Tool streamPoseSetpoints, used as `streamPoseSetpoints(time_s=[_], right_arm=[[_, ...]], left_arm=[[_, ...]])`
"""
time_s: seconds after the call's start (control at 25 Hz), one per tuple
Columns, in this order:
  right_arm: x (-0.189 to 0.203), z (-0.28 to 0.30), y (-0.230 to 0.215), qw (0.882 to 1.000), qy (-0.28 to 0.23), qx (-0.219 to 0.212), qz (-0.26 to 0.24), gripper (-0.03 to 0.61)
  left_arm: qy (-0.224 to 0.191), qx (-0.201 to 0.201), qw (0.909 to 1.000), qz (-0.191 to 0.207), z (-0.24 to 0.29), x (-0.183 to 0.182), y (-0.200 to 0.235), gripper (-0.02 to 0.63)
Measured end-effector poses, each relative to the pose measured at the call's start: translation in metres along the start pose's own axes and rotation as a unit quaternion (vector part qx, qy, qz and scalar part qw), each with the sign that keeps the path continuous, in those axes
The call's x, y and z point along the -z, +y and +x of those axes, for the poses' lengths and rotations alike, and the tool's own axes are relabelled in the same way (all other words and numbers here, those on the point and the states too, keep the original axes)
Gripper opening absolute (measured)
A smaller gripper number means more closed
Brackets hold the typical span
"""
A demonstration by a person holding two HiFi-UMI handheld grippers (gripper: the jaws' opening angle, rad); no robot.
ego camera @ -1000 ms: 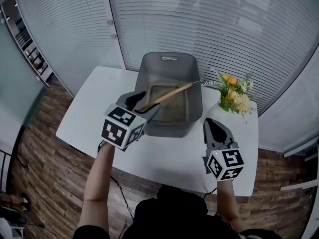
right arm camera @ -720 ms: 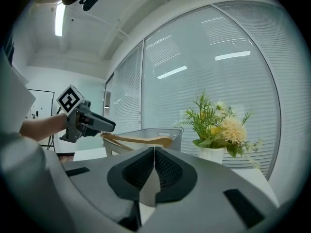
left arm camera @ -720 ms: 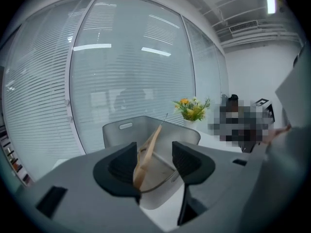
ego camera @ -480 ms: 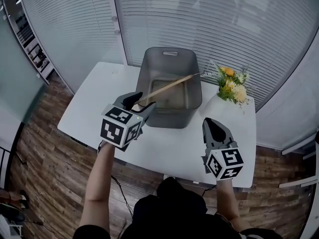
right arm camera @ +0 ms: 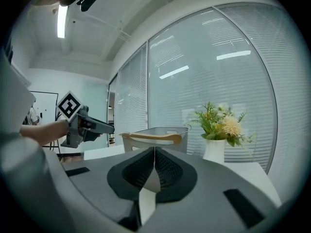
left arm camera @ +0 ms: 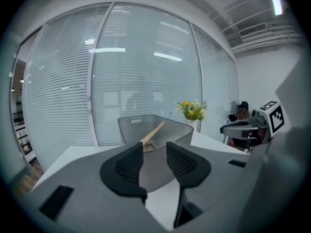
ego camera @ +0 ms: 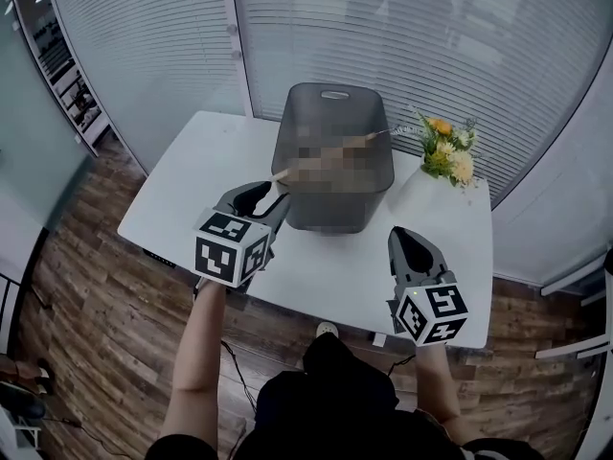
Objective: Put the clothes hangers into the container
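A wooden clothes hanger (ego camera: 281, 174) lies slanted in the grey container (ego camera: 332, 214), one end poking over the near left rim and its metal hook (ego camera: 383, 134) over the far right rim. My left gripper (ego camera: 263, 199) hovers just short of that near end. Its jaws are closing with nothing between them. In the left gripper view the hanger (left arm camera: 153, 131) and container (left arm camera: 129, 130) show beyond the parted fingertips of the left gripper (left arm camera: 154, 147). My right gripper (ego camera: 414, 249) hangs shut and empty over the table's near right. The right gripper (right arm camera: 154, 152) faces the hanger (right arm camera: 150, 137) and container (right arm camera: 131, 145).
The container stands at the back middle of a white table (ego camera: 192, 190). A white vase of flowers (ego camera: 447, 156) stands right of it, near the back edge. Window blinds rise behind the table and wooden floor surrounds it.
My left gripper has drawn back toward me from the hanger's near end and its jaws have narrowed. The hanger stays resting in the container. The right gripper has hardly moved.
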State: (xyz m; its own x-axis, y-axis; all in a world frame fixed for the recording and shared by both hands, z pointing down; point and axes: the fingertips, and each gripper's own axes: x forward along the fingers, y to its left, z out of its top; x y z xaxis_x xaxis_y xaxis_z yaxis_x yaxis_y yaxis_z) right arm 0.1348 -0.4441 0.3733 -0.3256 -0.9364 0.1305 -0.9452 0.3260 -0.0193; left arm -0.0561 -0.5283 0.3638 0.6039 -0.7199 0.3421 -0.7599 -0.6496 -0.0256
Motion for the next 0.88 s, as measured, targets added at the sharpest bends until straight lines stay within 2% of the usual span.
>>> streamPoseSetpoints(time_s=[0.44,0.88], right_arm=[[0.005,-0.021,0.032,1.000,-0.002,-0.012,0.008,0.029],[0.012,-0.047,0.042,1.000,-0.008,-0.014,0.011,0.029]], left_arm=[[-0.046,-0.020,0.9974,-0.052,-0.047,0.020,-0.012,0.096],[-0.082,-0.012,0.9928,-0.086,-0.065,0.053,-0.045,0.035]])
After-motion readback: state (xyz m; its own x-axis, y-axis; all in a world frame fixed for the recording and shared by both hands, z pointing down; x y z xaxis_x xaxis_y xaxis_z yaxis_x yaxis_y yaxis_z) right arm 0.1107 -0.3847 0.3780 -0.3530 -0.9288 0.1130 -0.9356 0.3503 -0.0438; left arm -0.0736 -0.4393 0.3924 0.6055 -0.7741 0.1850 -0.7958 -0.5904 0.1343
